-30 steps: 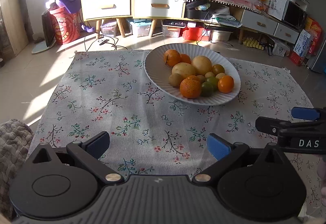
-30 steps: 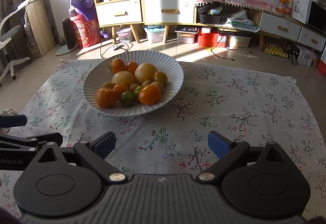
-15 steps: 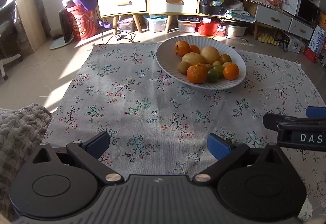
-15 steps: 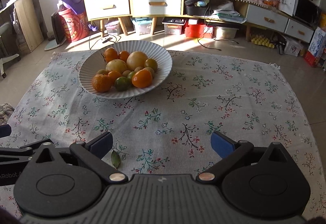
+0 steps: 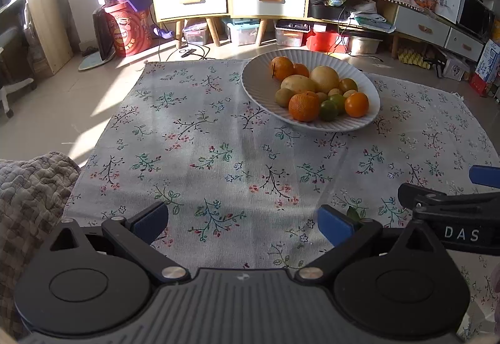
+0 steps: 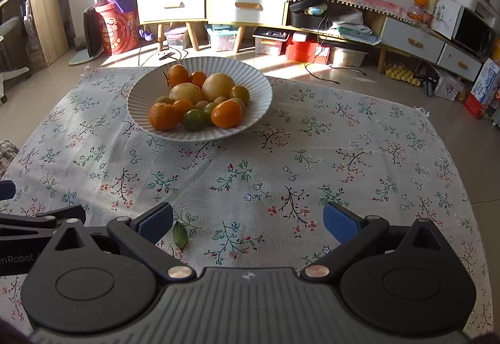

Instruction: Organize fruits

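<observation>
On the flowered cloth (image 6: 312, 156), well ahead of both grippers, the white bowl (image 6: 265, 93) holds all the fruit (image 6: 200, 100), so left gripper (image 5: 243, 222) and right gripper (image 6: 248, 219) hang spread and empty, apparently finished.

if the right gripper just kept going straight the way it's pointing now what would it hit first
Most likely the bare floral tablecloth. The right gripper is open, empty and tilted downward, with only cloth between its fingers. The plate of fruit sits farther off and left of that line, though depth is hard to judge.
</observation>
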{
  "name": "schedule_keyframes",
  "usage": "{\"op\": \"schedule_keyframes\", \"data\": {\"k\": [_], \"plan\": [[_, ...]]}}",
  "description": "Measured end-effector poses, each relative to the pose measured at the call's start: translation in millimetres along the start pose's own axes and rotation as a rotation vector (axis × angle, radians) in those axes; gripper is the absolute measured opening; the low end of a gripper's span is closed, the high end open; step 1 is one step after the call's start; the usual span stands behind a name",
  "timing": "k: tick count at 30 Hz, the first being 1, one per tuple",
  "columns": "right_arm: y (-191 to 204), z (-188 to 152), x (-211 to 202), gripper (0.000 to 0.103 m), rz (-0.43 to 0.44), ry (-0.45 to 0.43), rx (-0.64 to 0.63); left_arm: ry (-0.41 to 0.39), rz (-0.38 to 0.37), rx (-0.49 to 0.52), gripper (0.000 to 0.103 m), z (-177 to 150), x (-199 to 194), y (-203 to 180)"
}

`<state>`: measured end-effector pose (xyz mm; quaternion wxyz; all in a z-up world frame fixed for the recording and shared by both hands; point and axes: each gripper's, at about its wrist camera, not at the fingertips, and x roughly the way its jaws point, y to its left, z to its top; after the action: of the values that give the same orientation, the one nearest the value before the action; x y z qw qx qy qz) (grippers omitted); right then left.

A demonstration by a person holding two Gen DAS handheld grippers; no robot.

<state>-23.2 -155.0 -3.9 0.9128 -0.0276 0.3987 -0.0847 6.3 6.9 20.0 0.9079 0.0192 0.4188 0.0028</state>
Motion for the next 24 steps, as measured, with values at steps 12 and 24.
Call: {"op": "schedule_keyframes", "data": {"k": [12,24], "plan": [[0.8,-0.8,-1.8,0.102,-0.006,0.000,-0.003,-0.003,0.000,0.001,0.096,0.0,-0.3,-0.5],[0.3,-0.6,-1.9,0.102,-0.006,0.001,-0.001,-0.001,-0.004,0.003,0.096,-0.2,-0.3,-1.0]]}}
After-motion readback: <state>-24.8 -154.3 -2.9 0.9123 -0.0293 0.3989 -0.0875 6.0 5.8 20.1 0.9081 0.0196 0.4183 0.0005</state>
